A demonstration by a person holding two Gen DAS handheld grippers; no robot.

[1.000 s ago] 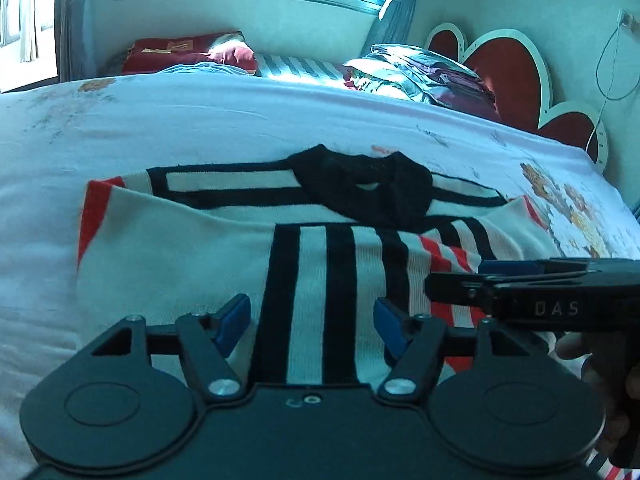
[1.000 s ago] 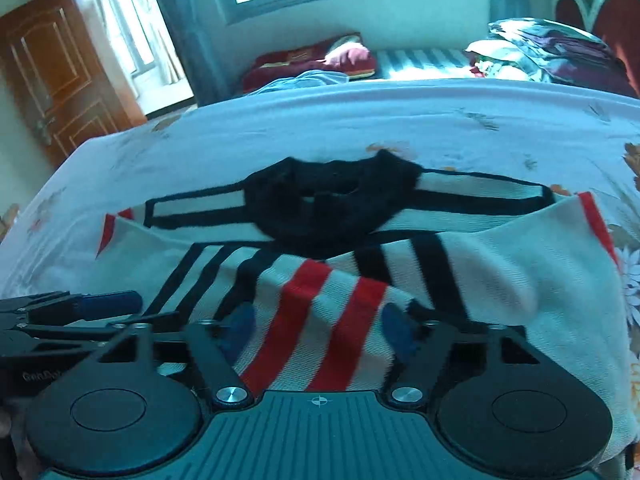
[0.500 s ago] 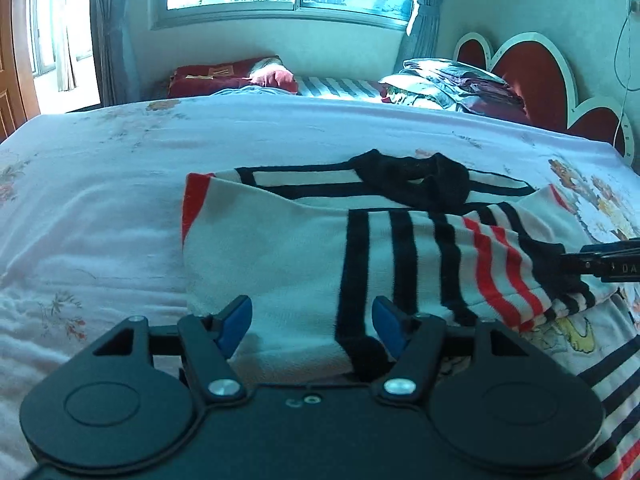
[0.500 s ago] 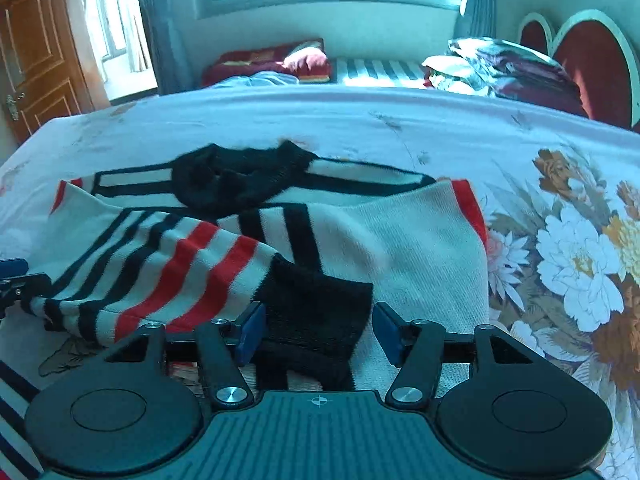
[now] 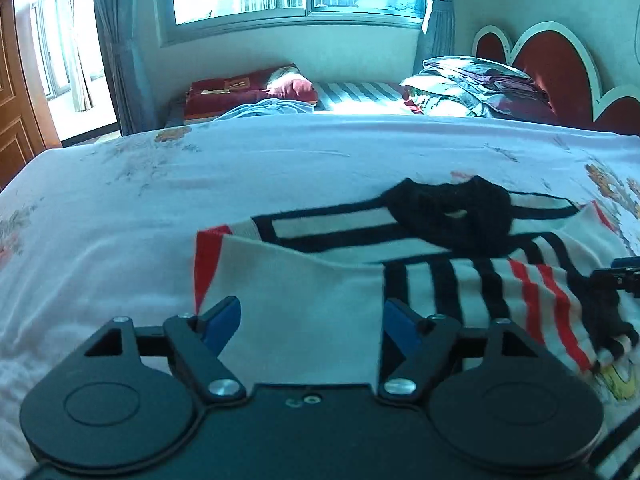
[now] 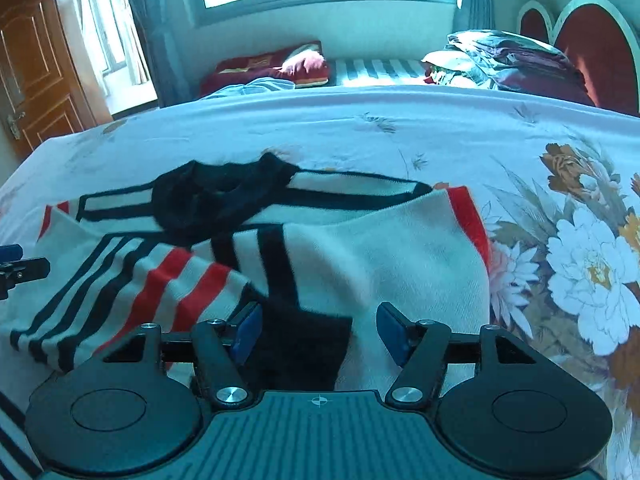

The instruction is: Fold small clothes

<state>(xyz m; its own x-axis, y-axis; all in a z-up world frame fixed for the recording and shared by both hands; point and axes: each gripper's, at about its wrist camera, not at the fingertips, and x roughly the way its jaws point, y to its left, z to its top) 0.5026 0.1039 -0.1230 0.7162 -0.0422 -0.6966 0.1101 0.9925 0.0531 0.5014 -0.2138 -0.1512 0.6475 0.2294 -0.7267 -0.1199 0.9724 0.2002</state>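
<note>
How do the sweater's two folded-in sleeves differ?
The left sleeve shows plain white with a red edge; the right sleeve crosses the sweater, striped black and red, ending in a black cuff. The left sleeve lies flatter; the right sleeve looks rumpled. Both lie folded over the sweater's body.

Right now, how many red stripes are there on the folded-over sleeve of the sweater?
2. Both run side by side across the sleeve folded over the sweater's front, one nearer the black cuff, one farther from it. Any on the underside would be hidden.
</note>
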